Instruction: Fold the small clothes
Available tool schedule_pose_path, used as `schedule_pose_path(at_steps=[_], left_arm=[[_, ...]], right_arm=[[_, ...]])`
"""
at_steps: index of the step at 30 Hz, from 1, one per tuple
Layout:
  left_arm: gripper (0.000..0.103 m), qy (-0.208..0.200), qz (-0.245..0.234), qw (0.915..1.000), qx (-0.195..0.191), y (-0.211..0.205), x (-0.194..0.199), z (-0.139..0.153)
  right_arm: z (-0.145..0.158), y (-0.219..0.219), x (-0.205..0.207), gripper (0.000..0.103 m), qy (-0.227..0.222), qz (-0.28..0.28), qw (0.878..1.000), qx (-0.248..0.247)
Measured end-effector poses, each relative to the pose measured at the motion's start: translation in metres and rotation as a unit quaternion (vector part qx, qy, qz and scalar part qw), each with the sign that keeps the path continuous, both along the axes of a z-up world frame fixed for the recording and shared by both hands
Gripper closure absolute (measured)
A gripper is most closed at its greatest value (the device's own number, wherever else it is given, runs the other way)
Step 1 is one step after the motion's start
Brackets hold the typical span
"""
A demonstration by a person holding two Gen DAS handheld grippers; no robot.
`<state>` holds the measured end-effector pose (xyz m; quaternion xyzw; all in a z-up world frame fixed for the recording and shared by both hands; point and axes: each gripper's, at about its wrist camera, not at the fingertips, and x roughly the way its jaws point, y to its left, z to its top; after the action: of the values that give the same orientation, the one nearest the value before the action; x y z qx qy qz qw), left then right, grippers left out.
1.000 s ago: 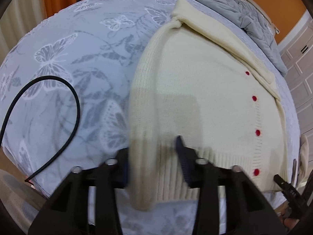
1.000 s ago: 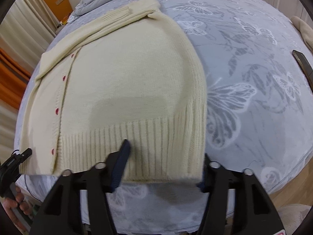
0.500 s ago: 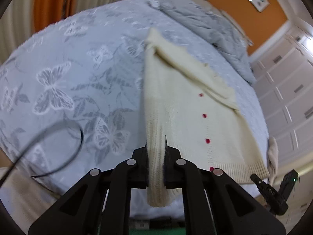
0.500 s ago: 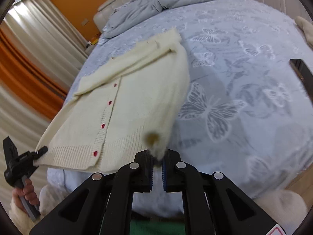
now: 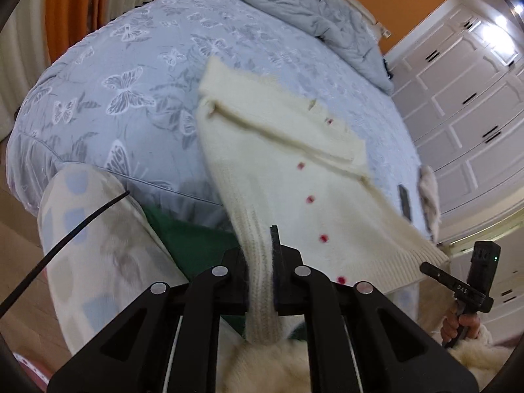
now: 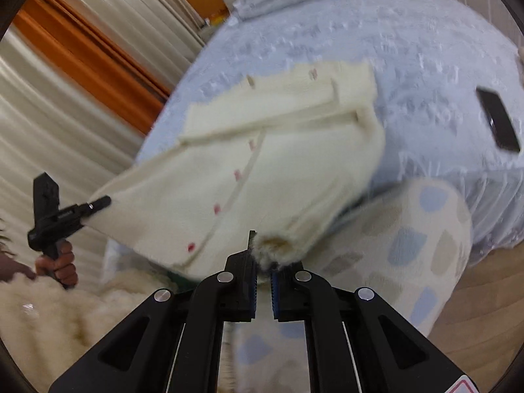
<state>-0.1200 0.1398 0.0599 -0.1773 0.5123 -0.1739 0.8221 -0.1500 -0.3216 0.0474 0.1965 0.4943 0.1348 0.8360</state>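
Tools first: the left tool [image 5: 260,271] is pressed together on the ribbed hem corner of the cream cardigan [image 5: 294,177], with the rib band running straight down between its fingers. Over on the other side, the right tool [image 6: 262,262] is pinching the opposite hem corner, a fuzzy bunch of knit caught right at its tips, jaws nearly closed on it. Between the two tools the hem is lifted off the bed [image 5: 131,65] and drawn back over the mattress edge, the cardigan sloping away ahead of them. Its red buttons [image 5: 309,199] face up in a line, and the far end with the sleeve folded across still lies on the butterfly-print bedspread, blurred in the right view. Just beyond the right tool and off to its side, a dark phone [image 6: 497,124] sits on the bedspread. Well ahead of both tools, a grey quilt [image 5: 314,9] is heaped at the head of the bed. Below the left tool, a patterned trouser leg [image 5: 91,229] stands against the mattress.
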Motion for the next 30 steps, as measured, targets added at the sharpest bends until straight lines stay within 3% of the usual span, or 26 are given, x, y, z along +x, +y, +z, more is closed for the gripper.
schedule_pose_path(at_steps=[3, 4, 7, 11, 16, 19, 22, 24, 26, 27, 30], left_arm=[[0.095, -0.035, 0.008, 0.9993, -0.013, -0.005, 0.018, 0.027], [0.095, -0.055, 0.011, 0.9981, -0.026, -0.009, 0.035, 0.036], [0.095, -0.105, 0.024, 0.9941, -0.011, -0.019, 0.097, 0.044], [0.095, -0.127, 0.054, 0.9901, 0.025, -0.033, 0.191, 0.026], [0.095, -0.081, 0.075, 0.9905, 0.082, -0.054, 0.292, -0.042], [0.095, -0.042, 0.085, 0.9899, 0.106, -0.06, 0.321, -0.09], [0.094, -0.02, 0.087, 0.988, 0.126, -0.059, 0.334, -0.121], [0.091, -0.022, 0.097, 0.9883, 0.116, -0.057, 0.337, -0.128], [0.089, -0.022, 0.102, 0.9891, 0.103, -0.054, 0.341, -0.13], [0.089, -0.02, 0.101, 0.9895, 0.101, -0.053, 0.343, -0.131], [0.089, -0.027, 0.088, 0.9895, 0.111, -0.056, 0.343, -0.133]], right_arm=[[0.027, -0.012, 0.028, 0.097, -0.062, -0.027, 0.997, 0.021], [0.032, -0.017, 0.041, 0.097, -0.083, -0.039, 0.995, 0.027], [0.032, -0.04, 0.11, 0.097, -0.136, -0.086, 0.986, 0.043], [-0.002, -0.067, 0.2, 0.097, -0.127, -0.141, 0.978, 0.085], [-0.074, -0.073, 0.286, 0.097, -0.062, -0.177, 0.979, 0.082], [-0.104, -0.071, 0.308, 0.096, -0.04, -0.184, 0.98, 0.061], [-0.127, -0.076, 0.32, 0.09, -0.022, -0.197, 0.977, 0.073], [-0.129, -0.082, 0.32, 0.085, -0.028, -0.209, 0.974, 0.082], [-0.121, -0.088, 0.313, 0.069, -0.047, -0.22, 0.971, 0.082], [-0.117, -0.092, 0.31, 0.066, -0.06, -0.228, 0.968, 0.082], [-0.113, -0.099, 0.307, 0.065, -0.059, -0.233, 0.967, 0.085]])
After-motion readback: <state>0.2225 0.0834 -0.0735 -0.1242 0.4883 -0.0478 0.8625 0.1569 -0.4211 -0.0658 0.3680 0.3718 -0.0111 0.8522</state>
